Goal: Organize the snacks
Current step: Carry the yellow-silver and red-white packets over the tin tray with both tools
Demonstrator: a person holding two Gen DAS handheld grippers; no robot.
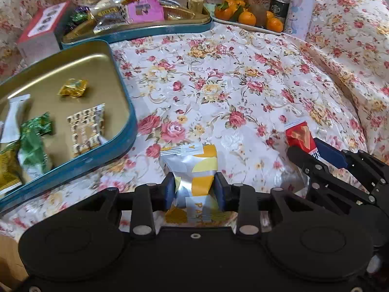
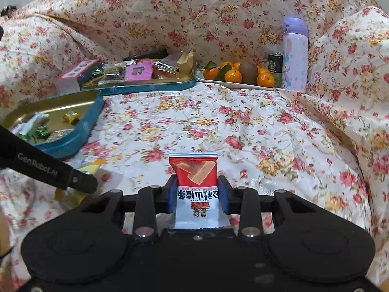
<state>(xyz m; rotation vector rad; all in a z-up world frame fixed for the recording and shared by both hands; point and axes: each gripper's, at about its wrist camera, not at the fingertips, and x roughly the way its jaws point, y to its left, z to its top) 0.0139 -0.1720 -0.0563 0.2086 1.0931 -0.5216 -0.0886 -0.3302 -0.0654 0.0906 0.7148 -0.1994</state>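
At ten o'clock we see the blue tin [image 1: 126, 112], gold-lined, holding sweets. Our left gripper [image 1: 194, 189] pinches a yellow-and-silver packet [image 1: 192, 165]; our right gripper [image 2: 198, 194] clamps a red-and-white packet [image 2: 194, 175], both over the floral cloth [image 1: 231, 85].

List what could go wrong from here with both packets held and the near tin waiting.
1. The left claw pinches the yellow-and-silver packet hard enough to crease its middle, so the contents may get crushed.
2. The right claw holds the red packet low down, with most of it standing above the pads; it may tip or slip during the carry.
3. The two claws sit close together, and the near tin lies to the left, so the arms could collide.
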